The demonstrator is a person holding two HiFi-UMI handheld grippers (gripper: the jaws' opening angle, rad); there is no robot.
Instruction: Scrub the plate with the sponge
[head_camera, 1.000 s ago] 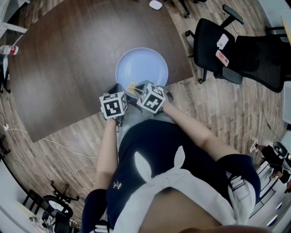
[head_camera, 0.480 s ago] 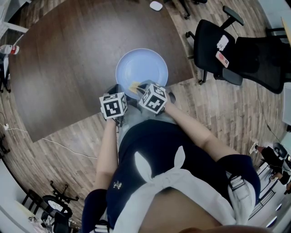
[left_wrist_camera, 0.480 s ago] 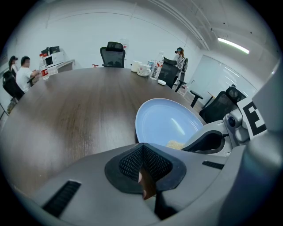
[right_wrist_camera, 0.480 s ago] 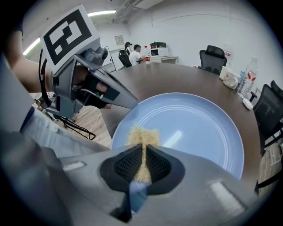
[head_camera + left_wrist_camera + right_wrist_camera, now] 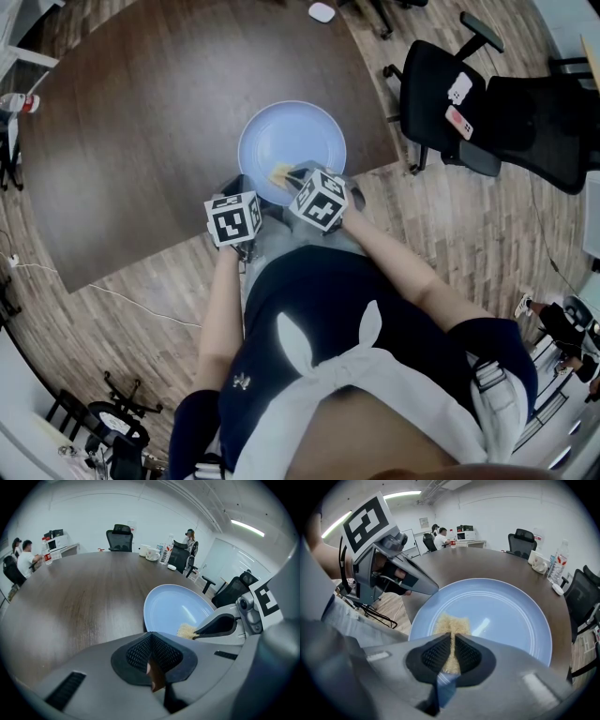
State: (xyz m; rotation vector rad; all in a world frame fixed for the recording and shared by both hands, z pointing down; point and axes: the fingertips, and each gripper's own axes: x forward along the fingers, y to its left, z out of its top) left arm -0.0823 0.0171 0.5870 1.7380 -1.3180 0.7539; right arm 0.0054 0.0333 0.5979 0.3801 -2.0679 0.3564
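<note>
Holds the sponge point(image 5: 451, 620) clamped in the right gripper point(image 5: 452, 645), with both pads pressed against its sides and its yellowish front end projecting past the jaws. Sets that projecting end on the near part of the plate point(image 5: 501, 616), just inside the rim on the side closest to the person. Confirms this in the head view: sponge point(image 5: 279, 174) at the lower edge of the plate point(image 5: 286, 131), with the right gripper point(image 5: 289, 178) directly behind it.

Holds the left gripper point(image 5: 151, 644) fully closed, with nothing between its pads. Positions it just beside the right gripper point(image 5: 199, 632), at the near-left side of the plate point(image 5: 173, 609) and above the bench point(image 5: 141, 112) edge. Cannot confirm contact between left gripper point(image 5: 433, 587) and plate rim from any view.

Locates the light blue plate flat and upright-facing on the dark wood bench, close to the edge nearest the person and well apart from everything else on it. Shows cups point(image 5: 152, 553) at the far side of the bench, and a black office chair point(image 5: 450, 103) on the floor to the right
</note>
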